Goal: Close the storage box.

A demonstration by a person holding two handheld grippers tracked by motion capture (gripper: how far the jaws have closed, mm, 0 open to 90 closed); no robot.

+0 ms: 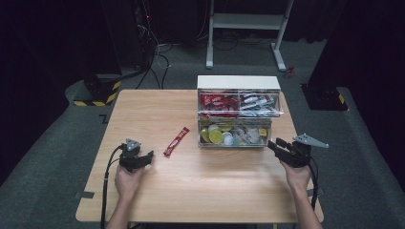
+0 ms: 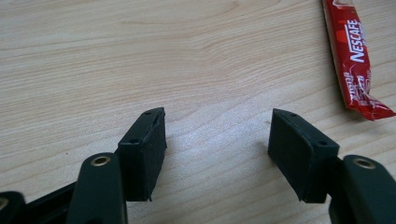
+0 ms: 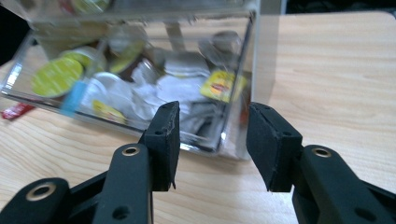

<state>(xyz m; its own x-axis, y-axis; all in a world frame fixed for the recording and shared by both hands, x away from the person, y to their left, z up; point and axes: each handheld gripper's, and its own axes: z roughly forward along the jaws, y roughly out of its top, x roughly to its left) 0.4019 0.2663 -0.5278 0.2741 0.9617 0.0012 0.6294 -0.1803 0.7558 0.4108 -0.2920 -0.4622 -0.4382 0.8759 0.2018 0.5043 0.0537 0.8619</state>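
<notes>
A red Nescafe stick sachet point(image 1: 176, 141) lies on the wooden table point(image 1: 191, 191), left of a clear two-drawer organiser point(image 1: 237, 112). My left gripper point(image 1: 145, 161) rests near the table's left side, open and empty; in the left gripper view the sachet point(image 2: 355, 60) lies beyond and to the right of its right jaw. My right gripper point(image 1: 277, 144) hovers open at the organiser's front right corner. In the right gripper view, its jaws frame the corner of the pulled-out lower drawer point(image 3: 140, 79), which holds pods and tea bags.
The organiser's upper drawer point(image 1: 239, 102) holds red and white sachets. A white metal frame point(image 1: 246, 28) stands on the floor behind the table. Bare tabletop stretches along the front and left.
</notes>
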